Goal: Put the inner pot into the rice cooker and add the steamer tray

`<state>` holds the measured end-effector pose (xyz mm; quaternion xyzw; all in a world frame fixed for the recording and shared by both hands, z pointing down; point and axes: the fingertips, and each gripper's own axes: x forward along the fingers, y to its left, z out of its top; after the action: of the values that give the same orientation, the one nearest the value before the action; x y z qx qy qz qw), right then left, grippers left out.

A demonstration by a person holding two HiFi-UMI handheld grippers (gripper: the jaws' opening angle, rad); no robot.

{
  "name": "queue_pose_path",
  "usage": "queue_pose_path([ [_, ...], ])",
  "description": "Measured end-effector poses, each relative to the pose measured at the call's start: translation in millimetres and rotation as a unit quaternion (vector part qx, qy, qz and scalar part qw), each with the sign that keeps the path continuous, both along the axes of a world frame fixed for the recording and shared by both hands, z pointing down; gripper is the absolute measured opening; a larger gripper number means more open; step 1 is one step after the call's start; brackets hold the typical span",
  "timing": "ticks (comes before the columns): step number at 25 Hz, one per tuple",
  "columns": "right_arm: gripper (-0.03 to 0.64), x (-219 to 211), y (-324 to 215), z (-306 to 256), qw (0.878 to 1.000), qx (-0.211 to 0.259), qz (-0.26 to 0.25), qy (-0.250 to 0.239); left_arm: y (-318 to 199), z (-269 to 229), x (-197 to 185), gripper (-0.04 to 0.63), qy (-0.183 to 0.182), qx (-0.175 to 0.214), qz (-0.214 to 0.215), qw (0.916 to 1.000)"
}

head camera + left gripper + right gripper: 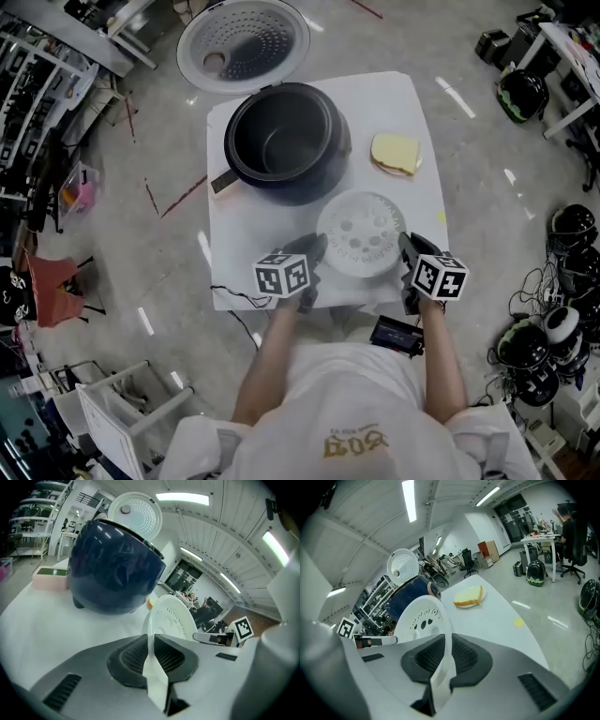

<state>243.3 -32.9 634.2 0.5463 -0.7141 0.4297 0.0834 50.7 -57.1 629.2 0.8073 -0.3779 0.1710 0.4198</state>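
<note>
A round white steamer tray (362, 233) with holes hangs just above the near part of the white table (412, 112), gripped at both sides. My left gripper (314, 255) is shut on its left rim (151, 634); my right gripper (409, 251) is shut on its right rim (445, 639). Behind the tray stands the dark blue rice cooker (287, 141) with its lid (244, 42) swung open and the dark inner pot (281, 145) inside. The cooker (112, 569) fills the left gripper view; the right gripper view shows the cooker (410, 597) behind the tray.
A yellow sponge-like block on a small dish (395, 153) lies at the table's right. A pink-and-green box (49, 576) sits left of the cooker. A small yellow scrap (518, 622) lies near the right edge. Chairs, cables and helmets crowd the floor around the table.
</note>
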Motion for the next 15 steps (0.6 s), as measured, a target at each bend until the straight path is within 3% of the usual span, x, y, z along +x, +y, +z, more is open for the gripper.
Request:
queue_pose_path([
  [15,0.049,-12,-29,-87,0.996,0.087,-0.030,-0.015,-14,-81,-15,0.055,0.026,0.072,-0.045,0.9960],
])
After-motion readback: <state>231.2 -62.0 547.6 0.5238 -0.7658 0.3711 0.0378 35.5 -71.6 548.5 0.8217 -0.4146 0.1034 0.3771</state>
